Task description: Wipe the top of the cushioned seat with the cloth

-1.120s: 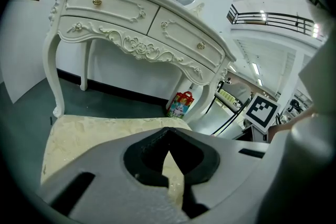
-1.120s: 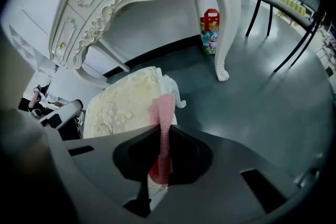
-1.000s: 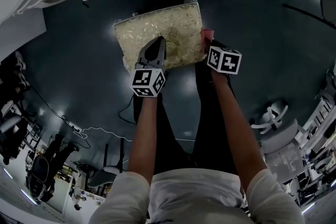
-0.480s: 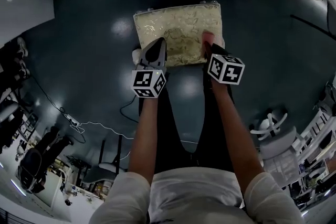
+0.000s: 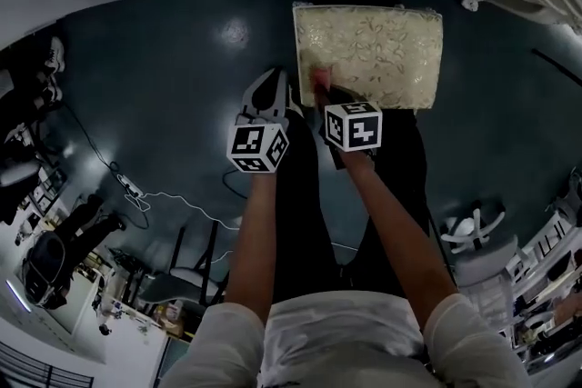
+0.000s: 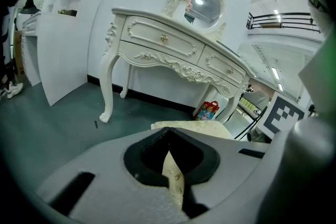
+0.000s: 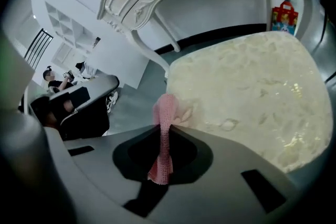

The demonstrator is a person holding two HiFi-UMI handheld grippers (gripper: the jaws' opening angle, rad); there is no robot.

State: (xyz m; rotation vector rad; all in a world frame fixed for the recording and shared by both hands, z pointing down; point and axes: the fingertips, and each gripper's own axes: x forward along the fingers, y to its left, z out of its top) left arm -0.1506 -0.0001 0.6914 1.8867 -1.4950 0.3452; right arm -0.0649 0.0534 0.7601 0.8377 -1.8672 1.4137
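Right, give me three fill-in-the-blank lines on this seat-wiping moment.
The right tongs are shut on a ___ cloth.
In the head view, the cloth sits at the seat's near ___ corner.
The white dressing table beyond the seat carries a framed ___.
Missing words: pink, left, mirror.

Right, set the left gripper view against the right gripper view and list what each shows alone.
Left only: the round mirror atop the dressing table, and a cream patterned strip pinched in the left gripper. Right only: the pink cloth clamped in the right gripper, and seated people. Both: the cushioned seat, the dressing table, the red bag.
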